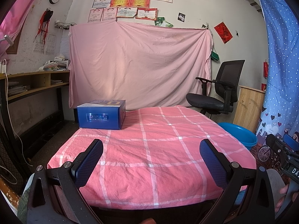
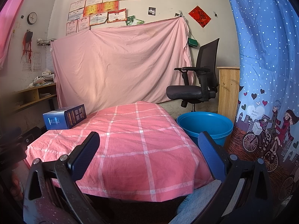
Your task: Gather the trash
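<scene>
Left gripper (image 1: 151, 160): fingers wide apart, nothing between them, held low at the near edge of the table. Right gripper (image 2: 149, 155): fingers wide apart too, empty, also at the near edge of the table.

Table (image 1: 168, 168) (image 2: 130, 158): covered with a pink checked cloth. On the table's far left corner, a blue cardboard box (image 1: 101, 114) (image 2: 64, 117), lying flat, well apart from both grippers. No other loose thing seen on the cloth.

Right of the table, down on the floor: a blue plastic tub (image 1: 241, 134) (image 2: 205, 125), just beside the table's edge. Behind the table on the right: a black office chair (image 1: 218, 91) (image 2: 196, 82). Behind the table in the middle: a pink sheet (image 1: 140, 63) (image 2: 119, 61) hung on the wall. Left of the table: a wooden shelf desk (image 1: 35, 82) with stacked papers on top. Far right of the table: a blue dotted curtain (image 2: 265, 56).
</scene>
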`<state>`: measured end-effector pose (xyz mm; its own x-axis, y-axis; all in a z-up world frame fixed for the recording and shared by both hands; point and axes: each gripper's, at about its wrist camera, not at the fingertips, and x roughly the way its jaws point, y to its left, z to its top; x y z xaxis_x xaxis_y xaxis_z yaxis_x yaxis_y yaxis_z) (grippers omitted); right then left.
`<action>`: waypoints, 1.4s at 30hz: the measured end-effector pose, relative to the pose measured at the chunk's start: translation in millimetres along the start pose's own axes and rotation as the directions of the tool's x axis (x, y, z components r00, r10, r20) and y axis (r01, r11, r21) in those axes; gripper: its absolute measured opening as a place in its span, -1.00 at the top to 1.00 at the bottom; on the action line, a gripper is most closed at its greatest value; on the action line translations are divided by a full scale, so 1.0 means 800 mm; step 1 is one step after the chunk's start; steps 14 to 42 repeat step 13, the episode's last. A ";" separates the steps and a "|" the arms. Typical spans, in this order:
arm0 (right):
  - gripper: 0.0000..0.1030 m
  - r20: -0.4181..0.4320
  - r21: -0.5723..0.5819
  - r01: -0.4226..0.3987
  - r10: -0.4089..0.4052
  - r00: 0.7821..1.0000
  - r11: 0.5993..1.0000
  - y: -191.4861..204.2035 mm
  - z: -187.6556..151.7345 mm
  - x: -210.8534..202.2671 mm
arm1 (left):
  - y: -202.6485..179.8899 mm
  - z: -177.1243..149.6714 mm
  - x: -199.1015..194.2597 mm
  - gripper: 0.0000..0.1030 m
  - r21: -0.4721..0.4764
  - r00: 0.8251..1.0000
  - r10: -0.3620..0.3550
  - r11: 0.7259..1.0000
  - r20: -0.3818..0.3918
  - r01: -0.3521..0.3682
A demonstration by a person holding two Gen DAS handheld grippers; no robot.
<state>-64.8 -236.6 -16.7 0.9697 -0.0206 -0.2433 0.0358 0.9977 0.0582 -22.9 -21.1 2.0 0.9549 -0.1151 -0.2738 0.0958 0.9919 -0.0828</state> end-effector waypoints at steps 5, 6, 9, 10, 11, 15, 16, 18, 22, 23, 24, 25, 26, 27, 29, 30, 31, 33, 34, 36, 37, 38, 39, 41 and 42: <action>-1.00 -0.001 0.001 0.000 0.000 1.000 1.000 0.002 0.000 -0.001 | 0.006 0.002 0.003 -0.97 -0.008 1.000 0.017 1.000 -0.010 -0.017; -1.00 -0.002 0.001 -0.001 0.001 1.000 1.000 0.003 0.000 -0.001 | 0.008 0.002 0.004 -0.97 -0.012 1.000 0.020 1.000 -0.013 -0.020; -1.00 -0.002 0.000 -0.003 0.003 1.000 1.000 0.005 -0.001 -0.002 | 0.011 0.003 0.005 -0.97 -0.017 1.000 0.028 0.999 -0.014 -0.029; -1.00 -0.002 0.000 -0.003 0.003 1.000 1.000 0.005 -0.001 -0.001 | 0.012 0.004 0.005 -0.97 -0.017 1.000 0.027 0.999 -0.013 -0.028; -1.00 -0.003 0.000 -0.003 0.003 1.000 1.000 0.005 -0.001 -0.001 | 0.011 0.004 0.005 -0.97 -0.016 1.000 0.028 0.999 -0.013 -0.028; -1.00 -0.005 0.000 -0.003 0.003 1.000 1.000 0.006 -0.001 -0.001 | 0.011 0.003 0.005 -0.97 -0.012 0.999 0.029 1.000 -0.014 -0.029; -1.00 -0.005 0.000 -0.003 0.003 1.000 1.000 0.006 -0.001 -0.001 | 0.011 0.003 0.005 -0.97 -0.012 0.999 0.029 1.000 -0.014 -0.029; -1.00 -0.005 0.000 -0.003 0.003 1.000 1.000 0.006 -0.001 -0.001 | 0.011 0.003 0.005 -0.97 -0.012 0.999 0.029 1.000 -0.014 -0.029; -1.00 -0.005 0.000 -0.003 0.003 1.000 1.000 0.006 -0.001 -0.001 | 0.011 0.003 0.005 -0.97 -0.012 0.999 0.029 1.000 -0.014 -0.029; -1.00 -0.005 0.000 -0.003 0.003 1.000 1.000 0.006 -0.001 -0.001 | 0.011 0.003 0.005 -0.97 -0.012 0.999 0.029 1.000 -0.014 -0.029; -1.00 -0.005 0.000 -0.003 0.003 1.000 1.000 0.006 -0.001 -0.001 | 0.011 0.003 0.005 -0.97 -0.012 0.999 0.029 1.000 -0.014 -0.029; -1.00 -0.005 0.000 -0.003 0.003 1.000 1.000 0.006 -0.001 -0.001 | 0.011 0.003 0.005 -0.97 -0.012 0.999 0.029 1.000 -0.014 -0.029; -1.00 -0.005 0.000 -0.003 0.003 1.000 1.000 0.006 -0.001 -0.001 | 0.011 0.003 0.005 -0.97 -0.012 0.999 0.029 1.000 -0.014 -0.029; -1.00 -0.005 0.000 -0.003 0.003 1.000 1.000 0.006 -0.001 -0.001 | 0.011 0.003 0.005 -0.97 -0.012 0.999 0.029 1.000 -0.014 -0.029; -1.00 -0.005 0.000 -0.003 0.003 1.000 1.000 0.006 -0.001 -0.001 | 0.011 0.003 0.005 -0.97 -0.012 0.999 0.029 1.000 -0.014 -0.029; -1.00 -0.005 0.000 -0.003 0.003 1.000 1.000 0.006 -0.001 -0.001 | 0.011 0.003 0.005 -0.97 -0.012 0.999 0.029 1.000 -0.014 -0.029; -1.00 -0.005 0.000 -0.003 0.003 1.000 1.000 0.006 -0.001 -0.001 | 0.011 0.003 0.005 -0.97 -0.012 0.999 0.029 1.000 -0.014 -0.029; -1.00 -0.005 0.000 -0.003 0.003 1.000 1.000 0.006 -0.001 -0.001 | 0.011 0.003 0.005 -0.97 -0.012 0.999 0.029 1.000 -0.014 -0.029; -1.00 -0.005 0.000 -0.003 0.003 1.000 1.000 0.006 -0.001 -0.001 | 0.011 0.003 0.005 -0.97 -0.012 0.999 0.029 1.000 -0.014 -0.029; -1.00 -0.005 0.000 -0.003 0.003 1.000 1.000 0.006 -0.001 -0.001 | 0.011 0.003 0.005 -0.97 -0.012 0.999 0.029 1.000 -0.014 -0.029; -1.00 -0.005 0.000 -0.003 0.003 1.000 1.000 0.006 -0.001 -0.001 | 0.011 0.003 0.005 -0.97 -0.012 0.999 0.029 1.000 -0.014 -0.029; -1.00 -0.005 0.000 -0.003 0.003 1.000 1.000 0.006 -0.001 -0.001 | 0.011 0.003 0.005 -0.97 -0.012 0.999 0.029 1.000 -0.014 -0.029; -1.00 -0.005 0.000 -0.003 0.003 1.000 1.000 0.006 -0.001 -0.001 | 0.011 0.003 0.005 -0.97 -0.012 0.999 0.029 1.000 -0.014 -0.029; -1.00 -0.005 0.000 -0.003 0.003 1.000 1.000 0.006 -0.001 -0.001 | 0.011 0.003 0.005 -0.97 -0.012 0.999 0.029 1.000 -0.014 -0.029; -1.00 -0.005 0.000 -0.003 0.003 1.000 1.000 0.006 -0.001 -0.001 | 0.011 0.003 0.005 -0.97 -0.012 0.999 0.029 1.000 -0.014 -0.029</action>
